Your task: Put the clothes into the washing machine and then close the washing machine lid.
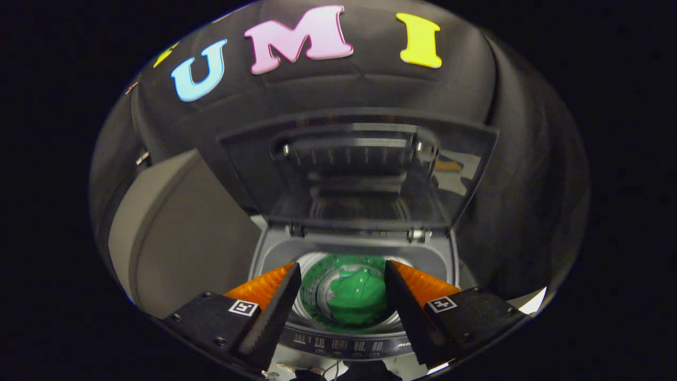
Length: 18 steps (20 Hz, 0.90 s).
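A green garment (357, 302) lies at the bottom of the washing machine's steel drum (317, 288). The machine is a grey top-loader, and its dark glass lid (359, 169) stands upright at the back, hinged behind the drum opening. My gripper (342, 275) hovers above the opening, open, with its two black-and-orange fingers (275, 312) spread wide to either side of the drum. Nothing sits between them. The garment shows below and beyond the fingertips, well apart from them.
The machine's control panel (344, 345) runs along its front edge, under the fingers. A beige-grey box or appliance (180, 238) stands close on the left of the washer. Black cloth walls surround the machine at the back and right.
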Tool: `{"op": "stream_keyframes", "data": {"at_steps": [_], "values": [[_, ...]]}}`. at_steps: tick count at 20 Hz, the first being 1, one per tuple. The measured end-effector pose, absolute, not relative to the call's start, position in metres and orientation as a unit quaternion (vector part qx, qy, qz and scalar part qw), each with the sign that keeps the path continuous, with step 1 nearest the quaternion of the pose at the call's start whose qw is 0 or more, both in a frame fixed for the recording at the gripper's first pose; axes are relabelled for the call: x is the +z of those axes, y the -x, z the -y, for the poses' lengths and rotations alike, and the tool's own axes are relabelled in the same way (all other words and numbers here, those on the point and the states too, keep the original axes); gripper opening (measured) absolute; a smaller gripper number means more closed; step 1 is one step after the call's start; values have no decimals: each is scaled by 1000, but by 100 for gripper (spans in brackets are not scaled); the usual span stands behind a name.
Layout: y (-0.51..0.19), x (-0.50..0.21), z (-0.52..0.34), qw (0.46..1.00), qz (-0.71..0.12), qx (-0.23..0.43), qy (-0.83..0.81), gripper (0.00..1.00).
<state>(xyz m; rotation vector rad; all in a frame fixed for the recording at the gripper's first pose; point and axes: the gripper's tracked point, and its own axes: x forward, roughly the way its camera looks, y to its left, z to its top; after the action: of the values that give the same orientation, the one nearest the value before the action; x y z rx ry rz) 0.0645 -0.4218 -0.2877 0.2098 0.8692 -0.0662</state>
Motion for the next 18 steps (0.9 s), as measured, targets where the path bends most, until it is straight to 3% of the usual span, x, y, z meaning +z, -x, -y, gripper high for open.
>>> {"op": "stream_keyframes", "data": {"at_steps": [6,8,11,18], "values": [[-187,-187,445,959,-280,-28,-38,99],[-227,-205,444,951,-304,-35,-36,99],[-234,-247,443,923,-374,-37,-83,99],[-228,-256,436,932,-350,-37,-85,100]]}}
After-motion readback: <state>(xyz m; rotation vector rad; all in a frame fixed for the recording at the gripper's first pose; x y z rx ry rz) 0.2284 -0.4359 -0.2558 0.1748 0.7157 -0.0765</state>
